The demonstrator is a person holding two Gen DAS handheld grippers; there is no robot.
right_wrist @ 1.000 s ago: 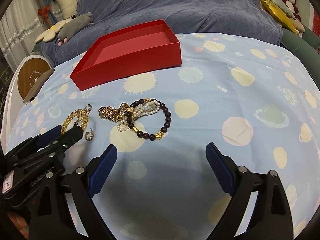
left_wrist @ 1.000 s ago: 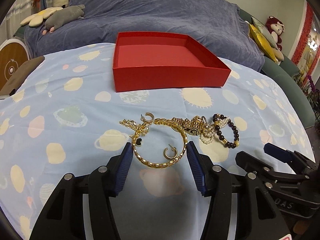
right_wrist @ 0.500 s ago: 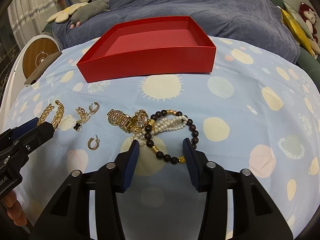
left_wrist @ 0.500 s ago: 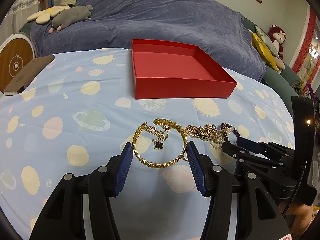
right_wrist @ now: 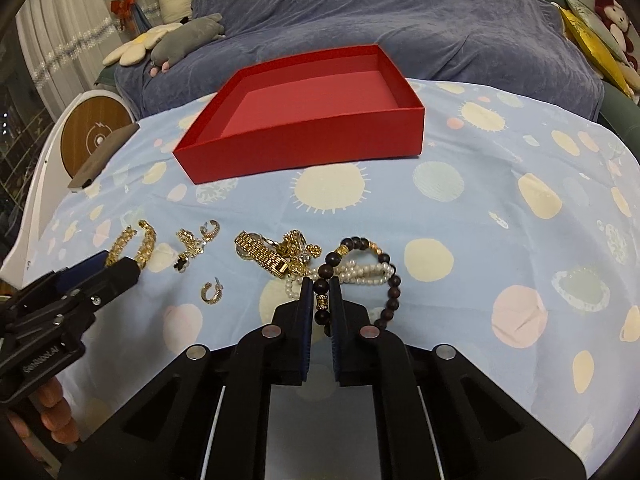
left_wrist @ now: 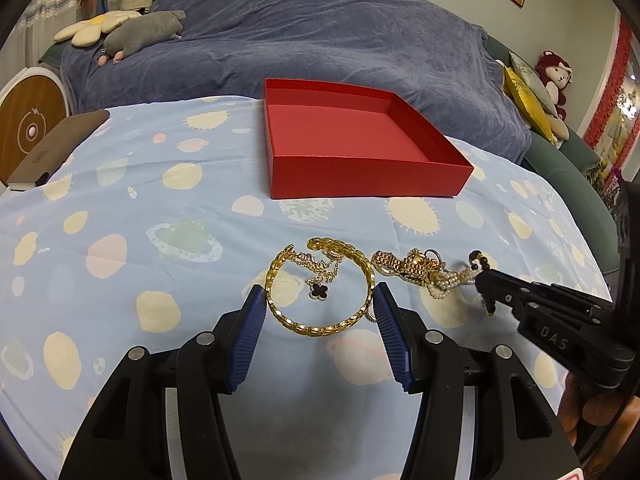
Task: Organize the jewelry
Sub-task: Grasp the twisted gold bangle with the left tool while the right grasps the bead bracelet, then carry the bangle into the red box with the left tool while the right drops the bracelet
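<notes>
An empty red box (left_wrist: 360,160) (right_wrist: 304,136) stands on the blue patterned cloth. My left gripper (left_wrist: 320,312) is shut on a gold chain bangle (left_wrist: 320,320), its pads touching both sides; the bangle (right_wrist: 144,244) looks lifted. A gold necklace with a black clover (left_wrist: 319,291) (right_wrist: 182,264) lies beyond it. My right gripper (right_wrist: 321,292) is shut on the dark bead bracelet (right_wrist: 390,292), which tangles with a pearl bracelet (right_wrist: 360,270) and a gold watch (right_wrist: 260,254) (left_wrist: 416,268). A gold hoop earring (right_wrist: 211,292) lies loose.
A blue-covered sofa (left_wrist: 320,40) with plush toys (left_wrist: 136,34) sits behind the table. A round wooden charger (right_wrist: 94,136) and a brown case (left_wrist: 52,148) lie at the left. A second hoop earring (right_wrist: 211,229) lies near the necklace.
My right gripper has closed onto the dark bead bracelet. My left gripper holds the gold bangle, raised a little more, and the view has shifted left.
</notes>
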